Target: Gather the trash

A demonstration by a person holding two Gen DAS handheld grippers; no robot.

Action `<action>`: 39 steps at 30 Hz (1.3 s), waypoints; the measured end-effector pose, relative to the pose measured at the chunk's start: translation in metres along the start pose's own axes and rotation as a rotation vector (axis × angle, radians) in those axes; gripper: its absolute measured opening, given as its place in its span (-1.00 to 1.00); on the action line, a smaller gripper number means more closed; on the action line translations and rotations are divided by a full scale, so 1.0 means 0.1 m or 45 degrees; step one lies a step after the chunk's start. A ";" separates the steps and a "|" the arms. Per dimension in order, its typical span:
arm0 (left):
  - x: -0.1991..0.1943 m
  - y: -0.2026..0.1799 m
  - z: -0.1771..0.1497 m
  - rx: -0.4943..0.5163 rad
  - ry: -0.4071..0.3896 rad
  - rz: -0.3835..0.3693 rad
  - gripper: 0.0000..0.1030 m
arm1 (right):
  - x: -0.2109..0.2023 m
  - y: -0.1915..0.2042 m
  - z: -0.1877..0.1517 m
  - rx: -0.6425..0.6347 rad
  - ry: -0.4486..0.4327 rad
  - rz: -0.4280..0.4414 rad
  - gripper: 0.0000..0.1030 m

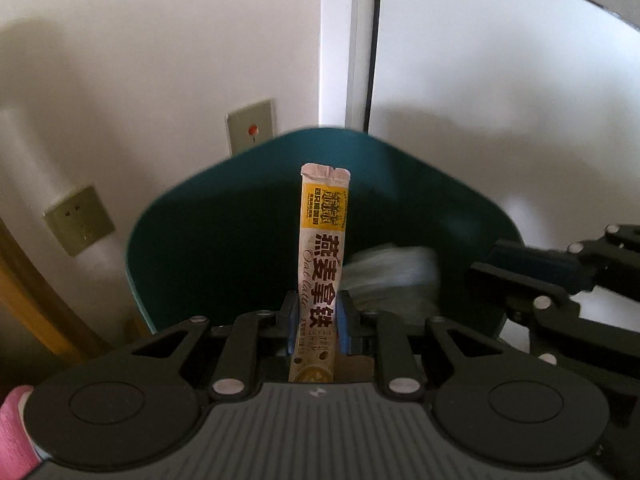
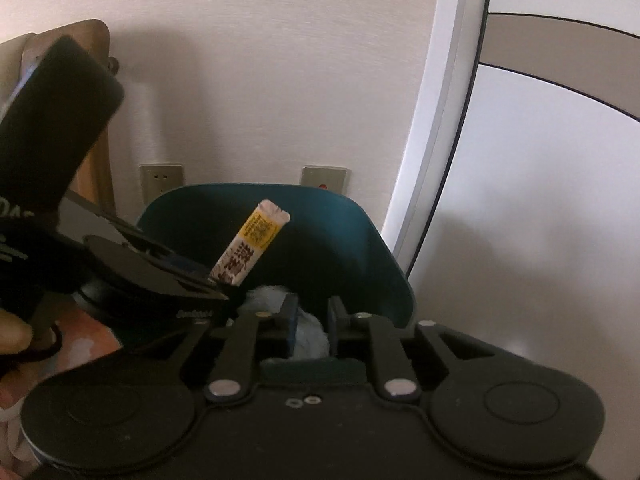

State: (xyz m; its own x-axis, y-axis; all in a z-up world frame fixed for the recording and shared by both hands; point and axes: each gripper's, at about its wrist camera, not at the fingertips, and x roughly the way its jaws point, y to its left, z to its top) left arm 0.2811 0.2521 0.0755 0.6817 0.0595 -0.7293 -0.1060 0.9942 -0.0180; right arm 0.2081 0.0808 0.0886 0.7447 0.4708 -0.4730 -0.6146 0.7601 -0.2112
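From the left wrist, the left gripper (image 1: 319, 322) pinches a long sachet (image 1: 322, 256) between its blue pads, the packet standing upright with its torn top over the mouth of the teal bin (image 1: 224, 220). Inside the bin, just right of the sachet, lies a blurred pale wad (image 1: 390, 274). The right gripper (image 1: 532, 264) reaches in from the right edge over the bin's rim. Behind the bin stands a white wall with two sockets (image 1: 79, 220), one bearing a red dot, and a dark-edged panel (image 1: 500, 80) to the right. A pink sleeve (image 1: 14, 428) shows at the lower left corner.

From the right wrist, the right gripper (image 2: 311, 320) is slightly spread, nothing pressed between its pads; the pale wad (image 2: 308, 334) lies beyond them, down in the bin (image 2: 360, 248). The left gripper (image 2: 216, 280) comes in from the left and crosses over the bin's near rim, holding the sachet (image 2: 250, 248) tilted up to the right. A wooden chair back (image 2: 96, 128) leans by the wall at left.
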 end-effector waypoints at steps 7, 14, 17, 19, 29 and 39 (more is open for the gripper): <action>-0.03 -0.03 -0.10 -0.008 0.022 -0.019 -0.33 | -0.24 -0.06 -0.05 0.041 -0.033 -0.010 -0.44; -0.29 -0.09 -0.21 -0.013 -0.061 -0.027 0.53 | -0.61 -0.14 -0.14 0.114 -0.084 -0.015 -0.15; -0.45 -0.16 -0.24 -0.002 -0.091 -0.018 0.54 | -0.80 -0.17 -0.17 0.141 -0.108 -0.015 -0.12; -0.55 -0.19 -0.26 -0.005 -0.111 -0.023 0.54 | -0.90 -0.19 -0.18 0.159 -0.121 -0.017 -0.07; -1.22 -0.39 -0.43 0.061 -0.251 0.004 0.63 | -1.52 -0.21 -0.26 0.210 -0.212 -0.002 0.08; -1.78 -0.48 -0.71 0.030 -0.375 0.023 0.96 | -2.01 -0.20 -0.42 0.256 -0.264 0.023 0.11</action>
State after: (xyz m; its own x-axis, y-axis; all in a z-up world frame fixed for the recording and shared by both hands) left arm 0.1132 0.1871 0.1576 0.8609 0.0970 -0.4994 -0.1052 0.9944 0.0117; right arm 0.0593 -0.0478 0.1518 0.7843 0.5508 -0.2854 -0.5797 0.8146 -0.0210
